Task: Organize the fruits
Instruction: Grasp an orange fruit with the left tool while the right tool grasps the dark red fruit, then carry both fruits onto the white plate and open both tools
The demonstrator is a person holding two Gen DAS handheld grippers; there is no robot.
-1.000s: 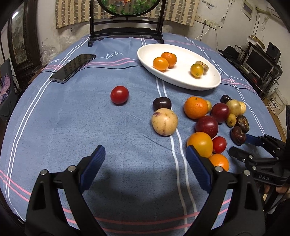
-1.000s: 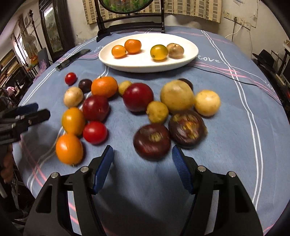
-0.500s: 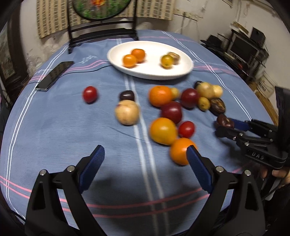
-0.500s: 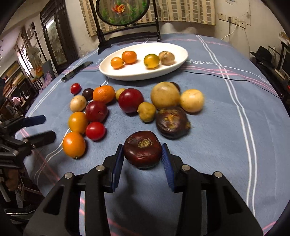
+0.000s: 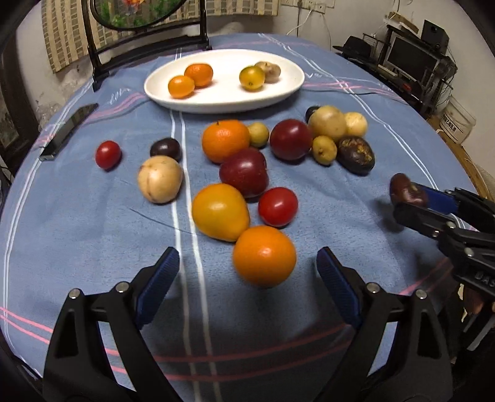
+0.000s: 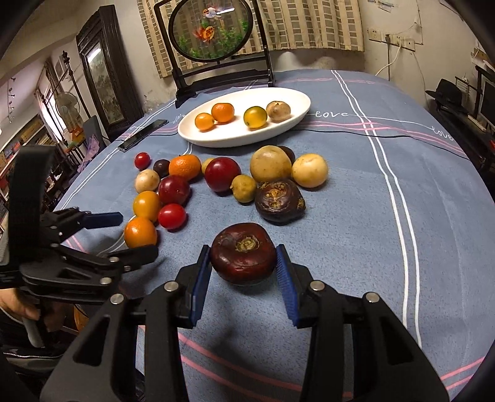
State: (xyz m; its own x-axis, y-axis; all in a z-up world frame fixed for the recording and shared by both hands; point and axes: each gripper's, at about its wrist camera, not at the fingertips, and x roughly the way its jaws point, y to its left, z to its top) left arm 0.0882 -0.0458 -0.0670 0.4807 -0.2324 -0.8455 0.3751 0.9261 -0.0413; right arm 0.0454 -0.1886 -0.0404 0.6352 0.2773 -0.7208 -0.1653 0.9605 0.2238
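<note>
The left gripper [image 5: 247,280] is spread wide but closing, with the near orange [image 5: 264,256] between its jaws, not yet touched; keep it centred. The right gripper [image 6: 244,272] pinches a dark red fruit [image 6: 243,253]; carry it gently to the far white plate [image 6: 287,128].

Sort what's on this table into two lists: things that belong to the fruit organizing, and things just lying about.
Part of the job:
- white plate with four small fruits on it
- loose fruits on the blue cloth
- dark red fruit clamped in the right gripper
- orange ahead of the closing left gripper, nothing between its jaws yet

Just lying about:
- phone
- round goldfish screen on its stand
- black cable
</note>
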